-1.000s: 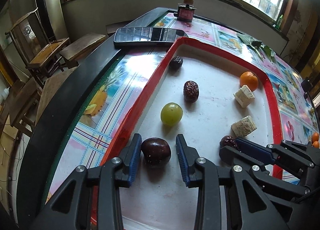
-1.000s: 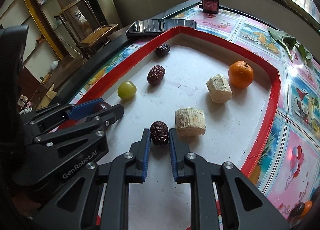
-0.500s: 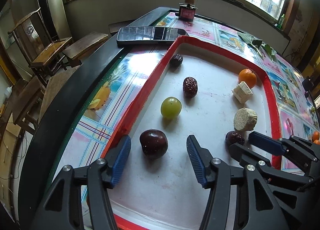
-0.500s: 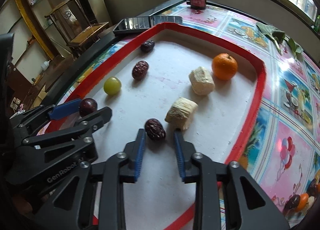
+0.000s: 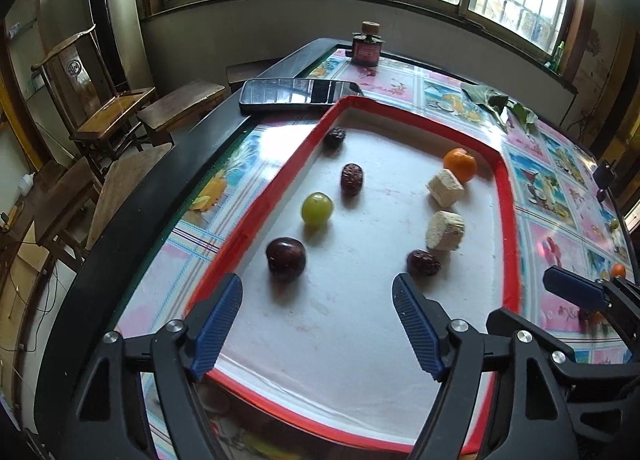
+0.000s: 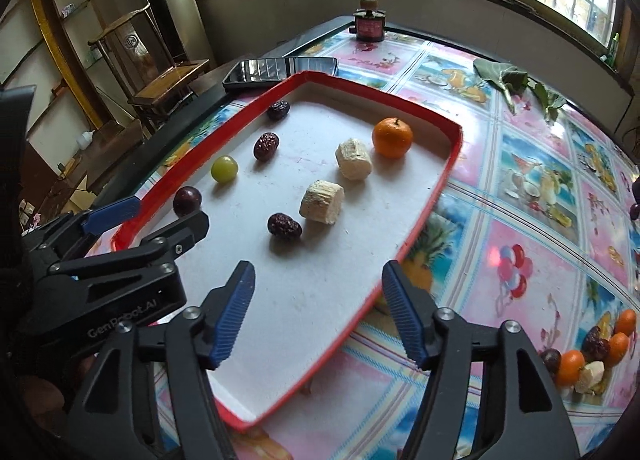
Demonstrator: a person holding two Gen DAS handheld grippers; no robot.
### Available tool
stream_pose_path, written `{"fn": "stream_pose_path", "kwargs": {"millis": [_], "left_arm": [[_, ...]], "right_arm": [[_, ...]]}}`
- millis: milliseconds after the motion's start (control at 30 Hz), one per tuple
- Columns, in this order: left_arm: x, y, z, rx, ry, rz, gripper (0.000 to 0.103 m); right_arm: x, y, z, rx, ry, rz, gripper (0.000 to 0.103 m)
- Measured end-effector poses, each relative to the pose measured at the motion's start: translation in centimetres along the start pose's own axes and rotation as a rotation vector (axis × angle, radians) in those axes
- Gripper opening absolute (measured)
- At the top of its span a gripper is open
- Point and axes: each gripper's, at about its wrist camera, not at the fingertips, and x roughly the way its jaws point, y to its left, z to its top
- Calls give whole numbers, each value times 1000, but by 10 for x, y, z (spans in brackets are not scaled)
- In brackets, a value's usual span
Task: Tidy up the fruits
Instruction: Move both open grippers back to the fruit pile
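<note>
Eight pieces of food are sitting inside the white tray with the red rim (image 5: 276, 188), and everything here is placed from that tray. Three wrinkled dark red dates are lying in it: one (image 5: 335, 137) in the far corner by the rim, one (image 5: 352, 179) a little nearer, and one (image 5: 423, 262) toward the near end, touching a pale chunk. One round green grape (image 5: 317, 209) is sitting between the middle date and one shiny dark purple plum (image 5: 286, 259), all in a row along the left rim. Two pale, crumbly cut chunks (image 5: 445, 230) (image 5: 445, 187) are lying on the right side, and one small round orange (image 5: 460, 165) is sitting just behind the far chunk, near the far right corner. The left gripper with blue pads (image 5: 318, 324) is hanging over the near end of the tray with its jaws spread wide, holding nothing. The right gripper with blue pads (image 6: 318, 310) is hanging over the near right rim, jaws spread wide too, gripping nothing. One black phone (image 6: 280, 70) is lying just past the far end of the tray. One small pile of extra fruit (image 6: 590, 356) is lying on the flowery tablecloth (image 6: 520, 188), well apart to the right.
</note>
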Motion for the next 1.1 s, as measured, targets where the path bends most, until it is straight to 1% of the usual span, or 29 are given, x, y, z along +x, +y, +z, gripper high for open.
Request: {"fn": "stream_pose_path", "kwargs": {"millis": [33,100,167,233,300,367,400,600,700,767,800,867,933,1000,1100], "left_arm": [[-2,-4,-2,1,-2,-3,77],[-6,-14,-4,4,-3,-13,77],[-10,-26,-8,17,-4,-24,77],[-14,-40,-10,35,-6,-30,77],[-17,-57,-13,56,-9,-42,77],[-20,-76,-16,74,-9,-55,78],[-22,-85,-17,82,-8,-62,78],[-30,-143,-28,138,-4,-119,78],[-30,-170,-38,169,7,-154,78],[-28,-188,-45,196,20,-176,78],[-26,-199,-49,214,26,-188,78],[-24,-217,-57,242,35,-203,78],[-18,-234,-63,262,43,-214,78],[-12,-245,-64,263,49,-215,78],[-4,-255,-62,245,59,-212,78]], "right_arm": [[-5,-2,-3,2,-5,-7,73],[-16,-10,-9,15,-13,-20,81],[-26,-18,-14,26,-12,-40,83],[-35,-27,-19,31,-8,-81,85],[-44,-38,-24,29,-5,-147,89],[-53,-50,-29,26,3,-200,89],[-57,-58,-32,31,7,-210,89],[-88,-116,-64,118,-24,-224,89],[-108,-161,-89,187,-50,-206,89],[-115,-187,-107,229,-29,-208,89],[-117,-200,-116,248,-9,-222,89],[-121,-222,-133,255,17,-311,89],[-126,-240,-149,252,31,-363,89],[-131,-255,-162,279,35,-366,89],[-138,-272,-176,319,43,-328,89]]}}
